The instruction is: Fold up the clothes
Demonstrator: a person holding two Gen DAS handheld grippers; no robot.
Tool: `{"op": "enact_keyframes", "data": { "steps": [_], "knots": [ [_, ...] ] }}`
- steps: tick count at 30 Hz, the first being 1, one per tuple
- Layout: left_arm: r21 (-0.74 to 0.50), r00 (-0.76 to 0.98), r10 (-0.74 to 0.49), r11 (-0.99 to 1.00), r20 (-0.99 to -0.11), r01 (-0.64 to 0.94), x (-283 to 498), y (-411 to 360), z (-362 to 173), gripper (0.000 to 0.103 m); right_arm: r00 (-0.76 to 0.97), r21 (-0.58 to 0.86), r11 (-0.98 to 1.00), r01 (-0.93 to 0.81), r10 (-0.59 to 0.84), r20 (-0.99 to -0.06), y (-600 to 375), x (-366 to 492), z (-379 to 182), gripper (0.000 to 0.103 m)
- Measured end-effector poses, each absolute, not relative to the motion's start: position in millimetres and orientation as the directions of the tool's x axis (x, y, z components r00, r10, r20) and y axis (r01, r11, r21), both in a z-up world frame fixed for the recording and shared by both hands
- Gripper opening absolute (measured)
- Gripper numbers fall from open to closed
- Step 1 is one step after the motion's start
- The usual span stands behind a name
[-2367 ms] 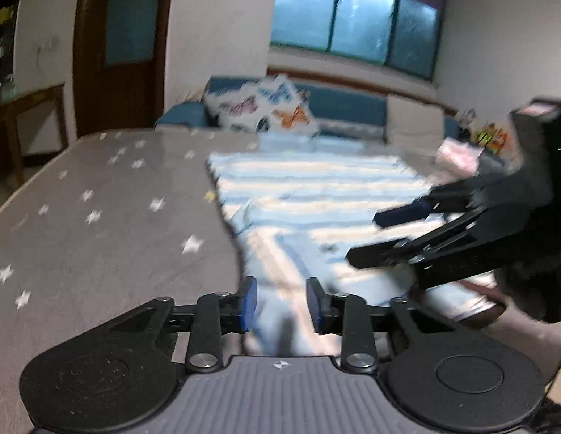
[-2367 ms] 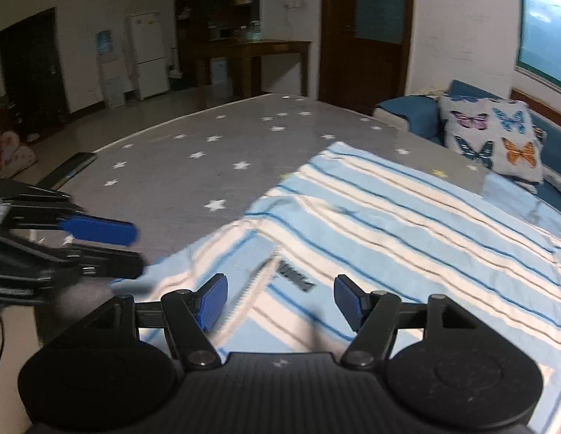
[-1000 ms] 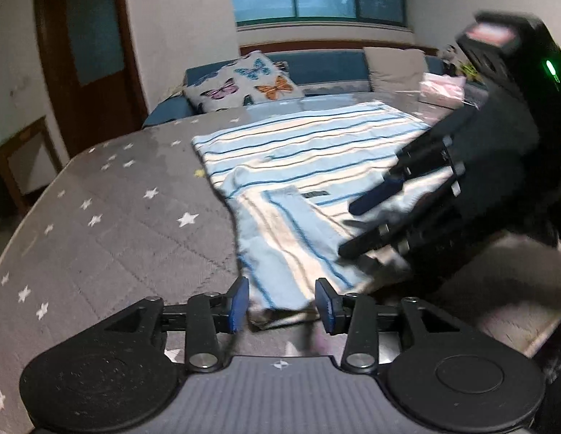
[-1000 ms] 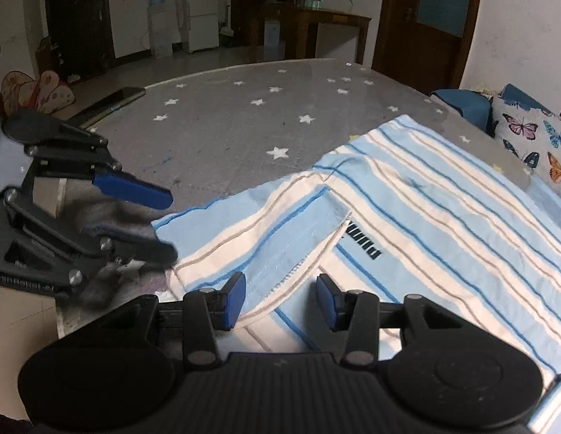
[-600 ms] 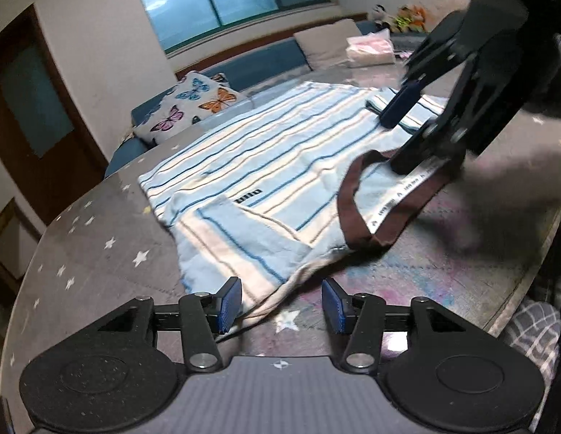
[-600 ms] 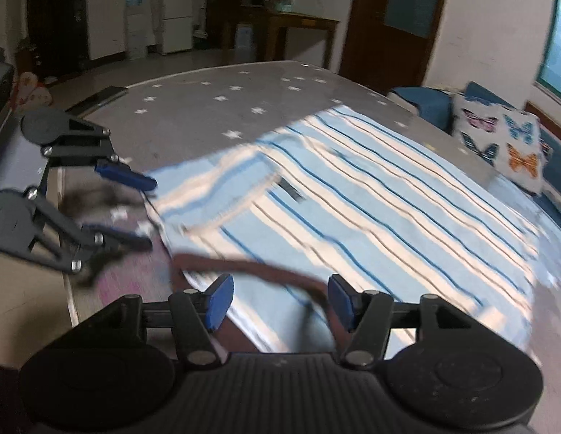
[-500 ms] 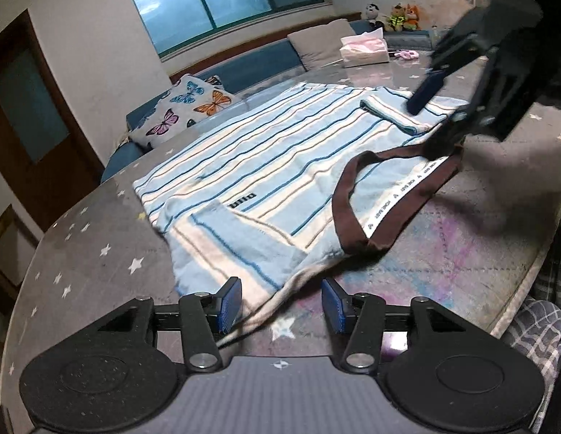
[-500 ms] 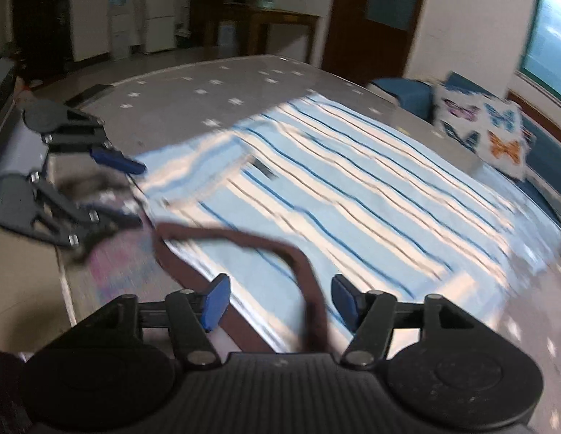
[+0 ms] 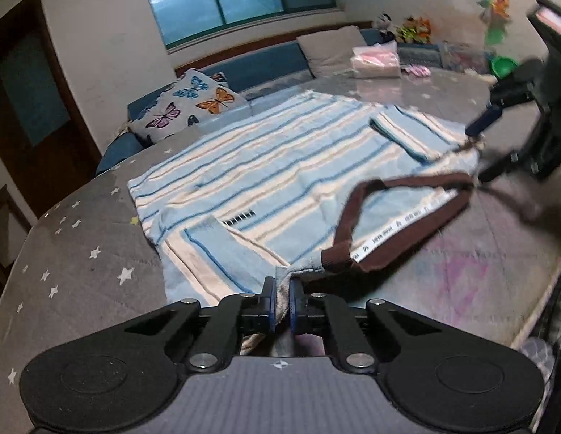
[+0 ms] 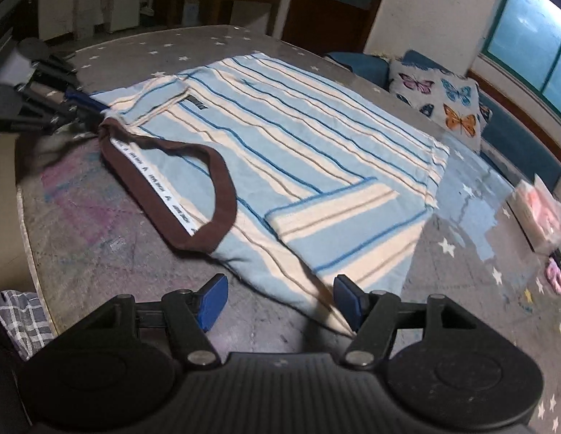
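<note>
A light blue striped shirt (image 9: pixel 280 166) is spread flat on the star-patterned table (image 9: pixel 81 238), its brown collar (image 10: pixel 172 188) turned toward the near table edge. The near shoulder edge is pinched between the closed jaws of the left gripper (image 9: pixel 279 303). The right gripper (image 10: pixel 278 302) is held spread and empty just before the other shoulder edge. Bare tabletop is left beside the collar.

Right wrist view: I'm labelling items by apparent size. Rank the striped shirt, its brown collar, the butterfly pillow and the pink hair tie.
1. striped shirt
2. brown collar
3. butterfly pillow, farther off, so unsure against the collar
4. pink hair tie
</note>
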State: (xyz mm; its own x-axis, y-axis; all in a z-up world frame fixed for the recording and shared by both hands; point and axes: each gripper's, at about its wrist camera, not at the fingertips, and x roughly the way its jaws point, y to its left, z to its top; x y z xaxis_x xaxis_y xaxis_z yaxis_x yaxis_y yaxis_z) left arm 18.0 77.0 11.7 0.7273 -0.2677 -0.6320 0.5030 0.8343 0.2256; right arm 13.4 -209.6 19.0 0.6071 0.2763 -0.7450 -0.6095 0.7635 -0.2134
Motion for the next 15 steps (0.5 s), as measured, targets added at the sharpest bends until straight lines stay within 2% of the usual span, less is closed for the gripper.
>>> {"op": "enact_keyframes", "data": {
  "steps": [8,11,12,14,15],
  "knots": [
    [0.153,0.727,-0.265,0.878,-0.633,0.453,41,83,27,0.006,0.636,-0.249,0.735,-0.63,0.305,-0.709,-207,20,12,0.068],
    [0.15,0.727,-0.255,0.885,-0.638,0.441,50,84,28,0.006,0.641,-0.234,0.755,-0.612,0.3,-0.707,-214,29,11,0.059],
    [0.147,0.725,-0.254,0.886,-0.64,0.44,52,84,28,0.006,0.642,-0.231,0.762,-0.605,0.295,-0.707,-217,31,11,0.052],
    [0.153,0.724,-0.249,0.885,-0.643,0.44,54,83,28,0.006,0.639,-0.22,0.768,-0.602,0.298,-0.709,-220,34,11,0.046],
    [0.157,0.723,-0.248,0.883,-0.645,0.443,53,83,27,0.006,0.636,-0.214,0.769,-0.603,0.302,-0.71,-221,35,11,0.039]
  ]
}}
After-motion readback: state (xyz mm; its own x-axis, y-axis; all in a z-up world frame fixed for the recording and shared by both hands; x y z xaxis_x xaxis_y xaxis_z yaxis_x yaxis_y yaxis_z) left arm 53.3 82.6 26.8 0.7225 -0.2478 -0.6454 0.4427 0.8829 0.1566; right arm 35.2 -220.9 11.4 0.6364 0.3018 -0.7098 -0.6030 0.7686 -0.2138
